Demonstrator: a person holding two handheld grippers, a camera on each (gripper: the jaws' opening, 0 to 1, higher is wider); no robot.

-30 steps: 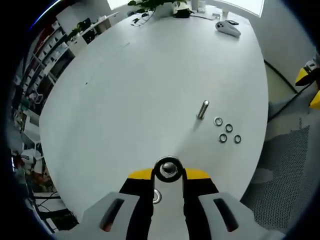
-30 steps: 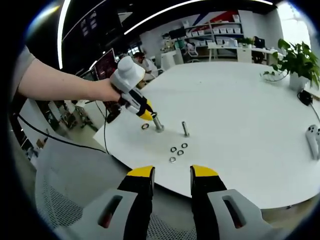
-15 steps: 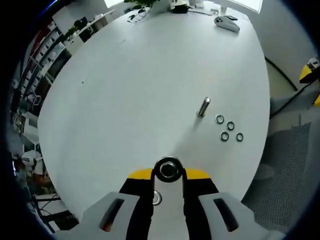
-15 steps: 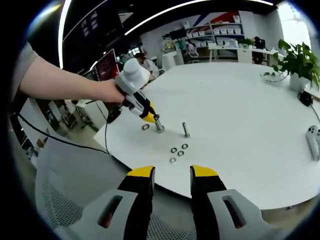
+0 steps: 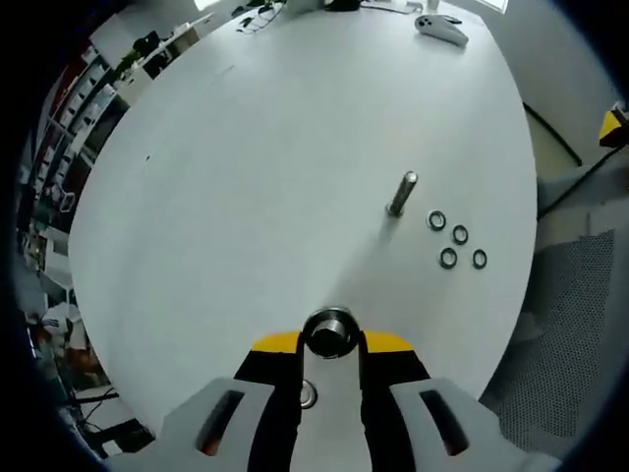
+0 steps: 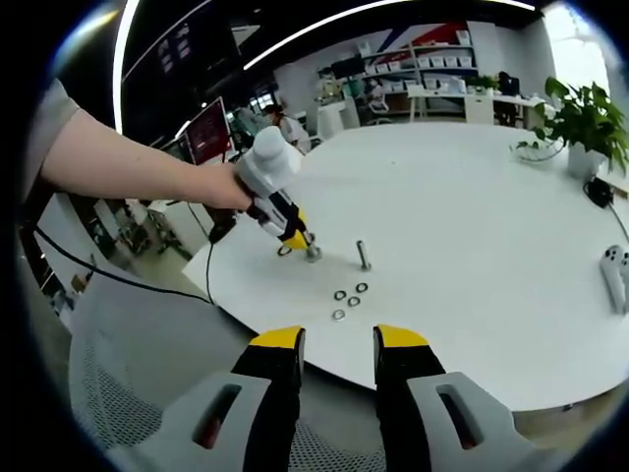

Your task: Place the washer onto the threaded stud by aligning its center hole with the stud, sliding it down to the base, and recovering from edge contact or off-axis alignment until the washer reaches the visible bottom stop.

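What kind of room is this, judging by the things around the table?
Probably an open office or lab workspace: a big white round table, shelves with boxes along the far wall, a potted plant, and desks with a monitor behind.

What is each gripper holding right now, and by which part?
The left gripper pinches a steel threaded stud by its sides, just below the top end. The right gripper is open, holding nothing.

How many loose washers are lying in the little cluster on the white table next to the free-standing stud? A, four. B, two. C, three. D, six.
A: the left gripper view shows four washers grouped on the table just beside the free-standing stud.
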